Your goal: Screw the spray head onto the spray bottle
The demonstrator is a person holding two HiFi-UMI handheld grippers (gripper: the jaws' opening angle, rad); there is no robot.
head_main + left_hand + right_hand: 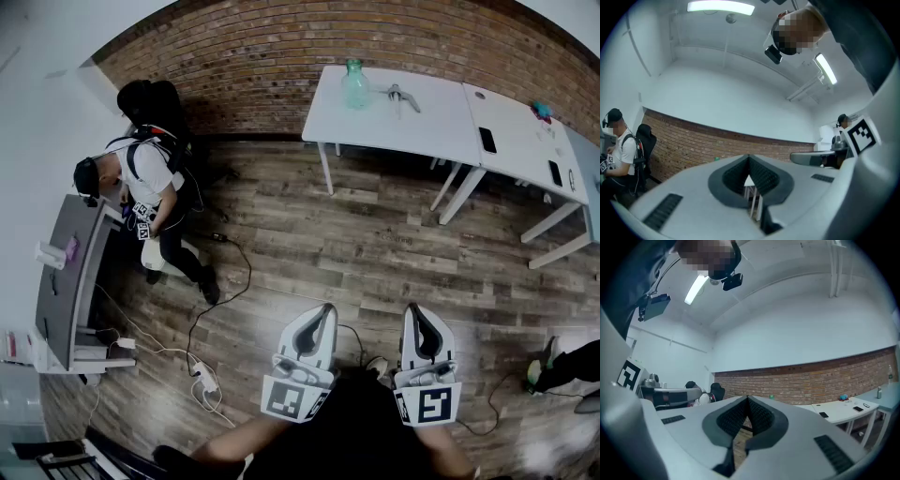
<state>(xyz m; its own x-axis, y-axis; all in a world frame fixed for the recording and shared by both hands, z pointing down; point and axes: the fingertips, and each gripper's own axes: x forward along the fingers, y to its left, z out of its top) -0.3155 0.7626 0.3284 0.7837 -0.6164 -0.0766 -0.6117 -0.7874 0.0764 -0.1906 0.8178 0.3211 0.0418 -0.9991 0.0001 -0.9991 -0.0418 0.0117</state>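
The jaws of the left gripper (pixel 749 158) are pressed together, ribbed pads meeting at the tip, with nothing between them. Through the slot under them only white desk legs show. The jaws of the right gripper (pixel 747 399) are likewise closed and empty, with wood floor showing through the slot beneath. In the head view both grippers sit at the bottom centre, left gripper (pixel 325 309) beside right gripper (pixel 413 310). They lie level and point toward the top of the frame, each with its marker cube at the rear, over the dark torso of the person holding them. Plank floor (pixel 375 253) fills the middle of the frame between the grippers and the task's things. The bottle (pixel 354 84), clear green, stands upright at the top centre on a white desk (pixel 431 127), well apart from both grippers. The spray head (pixel 401 96) lies on that desk just right of the bottle, not touching it. The bottle also shows as a small green speck above the jaws in both gripper views, against the brick wall (pixel 693 138). A second desk (pixel 520 150) adjoins the first at the upper right and carries a dark phone (pixel 487 140). At the left edge a person (pixel 141 187) in a white shirt stands by a grey desk (pixel 70 272), and cables (pixel 202 328) trail over the floor near the lower left.
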